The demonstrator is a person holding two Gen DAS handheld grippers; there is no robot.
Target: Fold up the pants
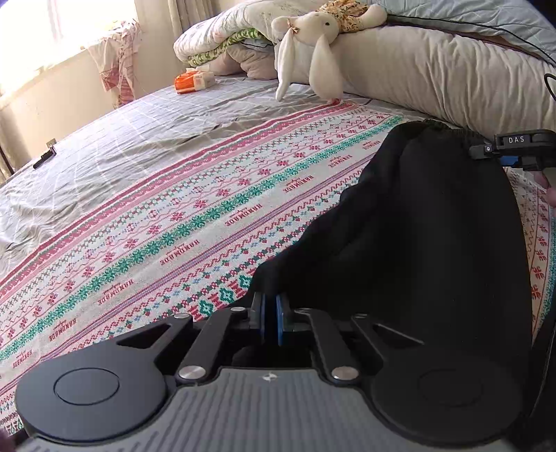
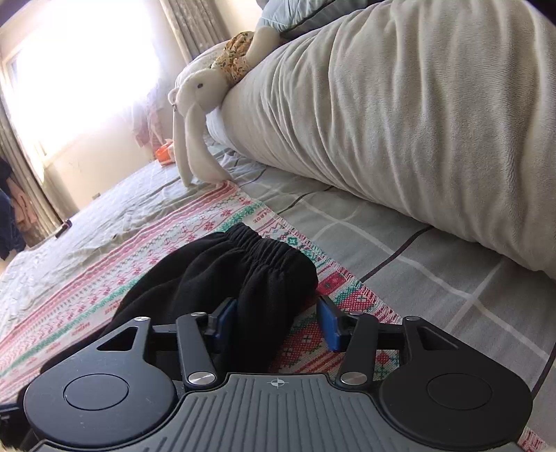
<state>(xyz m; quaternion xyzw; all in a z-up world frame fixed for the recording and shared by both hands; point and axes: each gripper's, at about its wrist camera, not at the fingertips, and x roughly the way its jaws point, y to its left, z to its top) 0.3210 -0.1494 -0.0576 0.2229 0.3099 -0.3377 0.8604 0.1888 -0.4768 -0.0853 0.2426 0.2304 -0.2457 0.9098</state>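
Note:
Black pants (image 1: 434, 226) lie bunched on a patterned blanket (image 1: 173, 215) spread over the bed. My left gripper (image 1: 271, 309) is shut, its blue pads pinching a lower edge of the pants. In the right wrist view the elastic waistband end of the pants (image 2: 243, 264) faces away from me. My right gripper (image 2: 278, 320) straddles a fold of that cloth: the left pad touches it, the right pad stands apart over the blanket (image 2: 347, 285), so the jaws are open. From the left wrist view the right gripper (image 1: 486, 154) sits at the waistband.
A long beige bolster (image 1: 434, 69) (image 2: 399, 121) lies just behind the pants, with a plush rabbit (image 1: 312, 31) (image 2: 198, 90) hanging over it. Folded quilts (image 1: 222, 38) and an orange pack (image 1: 193, 81) are further back. A grey checked sheet (image 1: 104, 139) stretches left.

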